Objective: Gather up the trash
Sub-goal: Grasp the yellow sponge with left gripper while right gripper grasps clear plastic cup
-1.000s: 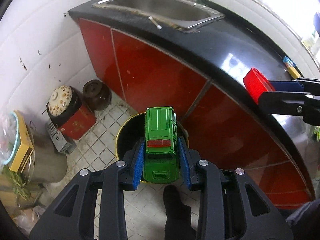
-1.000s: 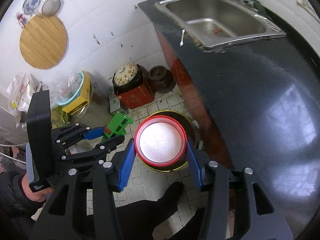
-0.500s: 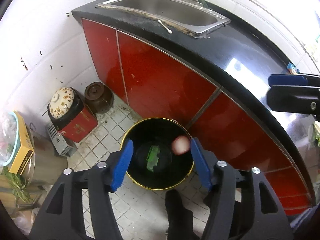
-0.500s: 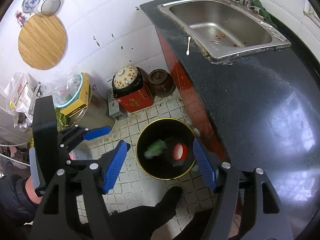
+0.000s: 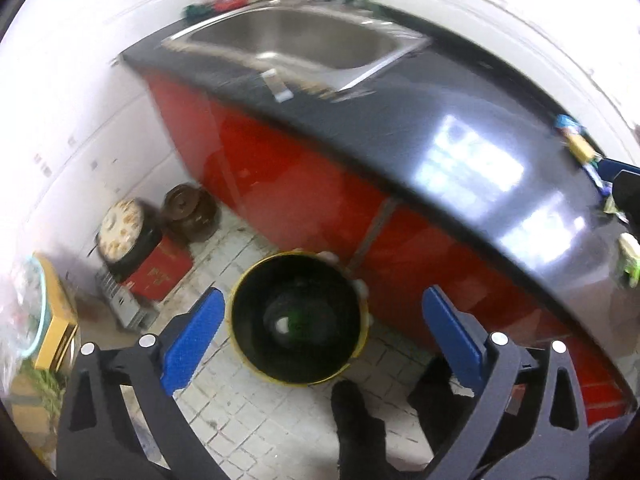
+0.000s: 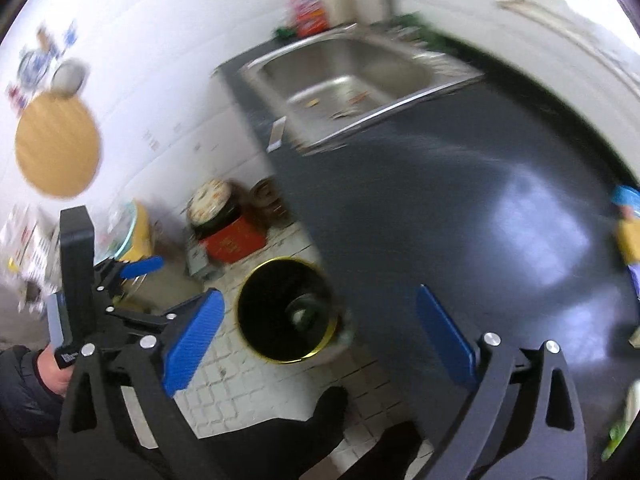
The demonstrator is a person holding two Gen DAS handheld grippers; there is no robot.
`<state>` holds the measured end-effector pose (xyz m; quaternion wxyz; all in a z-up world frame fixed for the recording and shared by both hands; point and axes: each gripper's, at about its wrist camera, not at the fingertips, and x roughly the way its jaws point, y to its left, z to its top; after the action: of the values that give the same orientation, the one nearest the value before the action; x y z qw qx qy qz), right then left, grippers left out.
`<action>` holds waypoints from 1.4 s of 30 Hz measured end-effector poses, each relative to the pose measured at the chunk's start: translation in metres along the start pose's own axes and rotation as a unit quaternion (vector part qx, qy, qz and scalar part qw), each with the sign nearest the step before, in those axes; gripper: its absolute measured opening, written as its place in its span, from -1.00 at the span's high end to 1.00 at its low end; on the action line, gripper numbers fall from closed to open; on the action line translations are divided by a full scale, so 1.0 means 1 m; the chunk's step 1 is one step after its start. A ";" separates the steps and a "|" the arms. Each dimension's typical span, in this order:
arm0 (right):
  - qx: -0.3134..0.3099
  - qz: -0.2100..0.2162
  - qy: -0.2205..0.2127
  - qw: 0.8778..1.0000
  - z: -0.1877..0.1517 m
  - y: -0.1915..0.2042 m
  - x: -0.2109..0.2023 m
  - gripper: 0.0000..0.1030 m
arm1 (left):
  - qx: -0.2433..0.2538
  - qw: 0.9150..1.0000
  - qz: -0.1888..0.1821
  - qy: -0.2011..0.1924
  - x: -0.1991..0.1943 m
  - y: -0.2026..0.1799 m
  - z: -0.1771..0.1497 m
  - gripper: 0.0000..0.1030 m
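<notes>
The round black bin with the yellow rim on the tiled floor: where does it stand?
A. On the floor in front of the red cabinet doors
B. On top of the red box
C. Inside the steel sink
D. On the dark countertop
A: the round black bin with the yellow rim sits on the tiled floor, just before the red cabinet doors, below the dark countertop.

The left gripper (image 5: 320,334) points steeply downward, its jaws opening wide with nothing between the blue pads (image 5: 192,334); in the right wrist view it shows at the left edge, held by a hand (image 6: 54,376) in a dark sleeve (image 6: 20,392). The right gripper (image 6: 316,332) also tilts steeply down, its jaws opening wide and empty; a dark shoe (image 5: 354,408) of the person stands below.
</notes>
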<state>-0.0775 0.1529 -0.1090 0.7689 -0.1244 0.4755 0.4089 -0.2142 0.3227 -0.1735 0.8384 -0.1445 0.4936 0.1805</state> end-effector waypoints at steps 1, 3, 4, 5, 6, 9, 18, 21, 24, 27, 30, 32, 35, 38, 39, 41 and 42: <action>0.015 -0.017 -0.013 1.000 -0.003 -0.018 -0.014 -0.81 | 0.016 1.000 -0.012 -0.005 -0.003 -0.016 0.008 -0.87; 0.042 -0.048 -0.032 0.997 -0.009 -0.050 -0.039 -0.82 | 0.056 0.998 -0.031 -0.017 -0.007 -0.050 0.024 -0.87; 0.058 -0.068 -0.043 0.995 -0.015 -0.070 -0.054 -0.82 | 0.072 0.996 -0.038 -0.022 -0.008 -0.064 0.029 -0.87; 0.077 -0.092 -0.055 0.991 -0.023 -0.093 -0.072 -0.82 | 0.100 0.993 -0.055 -0.030 -0.011 -0.089 0.038 -0.87; 0.090 -0.108 -0.062 0.988 -0.029 -0.109 -0.083 -0.82 | 0.125 0.989 -0.072 -0.036 -0.013 -0.113 0.047 -0.87; 0.142 -0.165 -0.084 0.972 -0.054 -0.169 -0.125 -0.82 | 0.193 0.973 -0.118 -0.052 -0.018 -0.183 0.068 -0.87; 0.262 -0.252 -0.114 0.925 -0.139 -0.289 -0.208 -0.82 | 0.331 0.919 -0.202 -0.075 -0.020 -0.366 0.095 -0.87; 0.287 -0.258 -0.119 0.915 -0.152 -0.315 -0.218 -0.82 | 0.356 0.908 -0.208 -0.073 -0.013 -0.401 0.097 -0.87; 0.302 -0.259 -0.122 0.909 -0.157 -0.335 -0.221 -0.82 | 0.368 0.904 -0.206 -0.068 -0.004 -0.421 0.105 -0.87; 0.314 -0.255 -0.118 0.907 -0.156 -0.357 -0.221 -0.82 | 0.376 0.904 -0.194 -0.066 0.010 -0.436 0.117 -0.87; 0.323 -0.243 -0.115 0.907 -0.148 -0.385 -0.217 -0.82 | 0.382 0.904 -0.182 -0.066 0.030 -0.448 0.133 -0.87; 0.327 -0.236 -0.112 0.908 -0.140 -0.404 -0.210 -0.82 | 0.384 0.905 -0.173 -0.060 0.051 -0.459 0.145 -0.87; 0.341 -0.225 -0.101 0.907 -0.122 -0.448 -0.190 -0.82 | 0.386 0.906 -0.166 -0.052 0.087 -0.473 0.164 -0.87; 0.356 -0.215 -0.090 0.905 -0.111 -0.488 -0.171 -0.82 | 0.386 0.907 -0.163 -0.042 0.121 -0.484 0.180 -0.86; 0.361 -0.214 -0.085 0.904 -0.106 -0.504 -0.161 -0.82 | 0.383 0.908 -0.164 -0.037 0.132 -0.487 0.185 -0.86; 0.368 -0.210 -0.071 0.903 -0.098 -0.529 -0.144 -0.82 | 0.374 0.911 -0.170 -0.024 0.150 -0.492 0.196 -0.86; 0.371 -0.208 -0.063 0.903 -0.095 -0.544 -0.133 -0.82 | 0.371 0.912 -0.174 -0.019 0.156 -0.495 0.199 -0.86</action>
<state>0.2407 -0.3152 -0.1547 0.8553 0.1005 0.5067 0.0407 0.2307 -0.0104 -0.1856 0.8593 0.0963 0.4756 -0.1618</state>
